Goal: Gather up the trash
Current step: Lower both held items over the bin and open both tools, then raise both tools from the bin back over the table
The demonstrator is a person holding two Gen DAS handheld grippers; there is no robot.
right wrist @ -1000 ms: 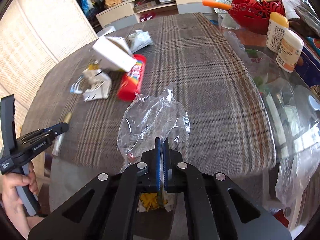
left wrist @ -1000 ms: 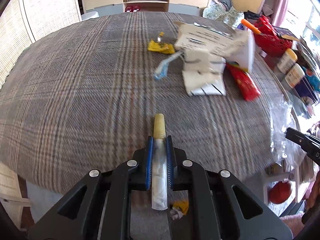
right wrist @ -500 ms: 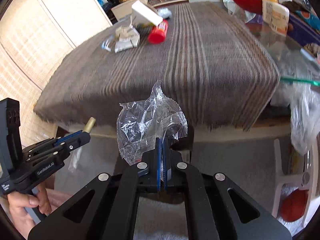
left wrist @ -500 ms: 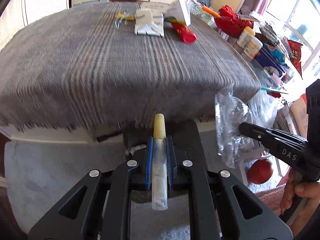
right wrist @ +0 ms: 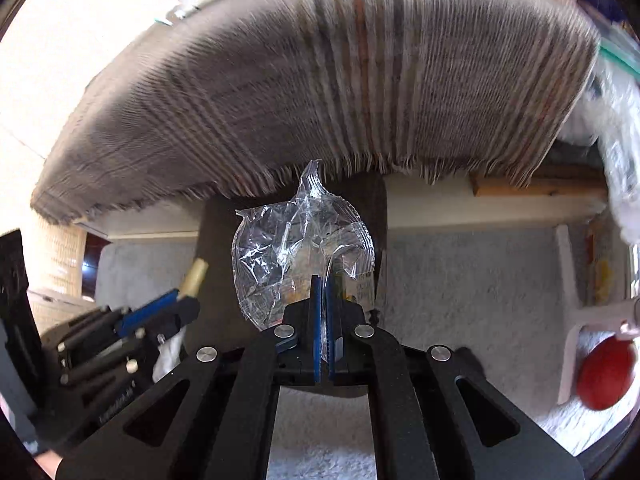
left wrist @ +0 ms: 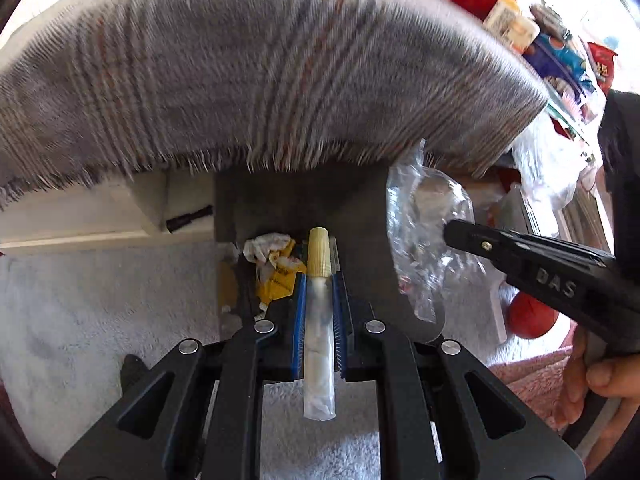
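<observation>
With the tube [left wrist: 319,312] and clear wrapper [right wrist: 296,256] clamped in the fingers, both were best released squarely over the dark bin [left wrist: 360,216].

Two grippers, one capped tube [left wrist: 319,312], one clear plastic wrapper [right wrist: 296,256], one red ball [right wrist: 606,372], one plaid blanket [left wrist: 256,80]

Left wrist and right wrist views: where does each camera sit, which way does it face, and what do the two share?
Left wrist: on the left claw, facing steeply down at a dark bin; own claw grips a clear yellow-capped tube.
Right wrist: on the right claw, facing down likewise; own claw pinches a crinkled clear plastic wrapper.
Shared: each shows the other claw, the grey plaid fringed tablecloth and a red ball.
</observation>
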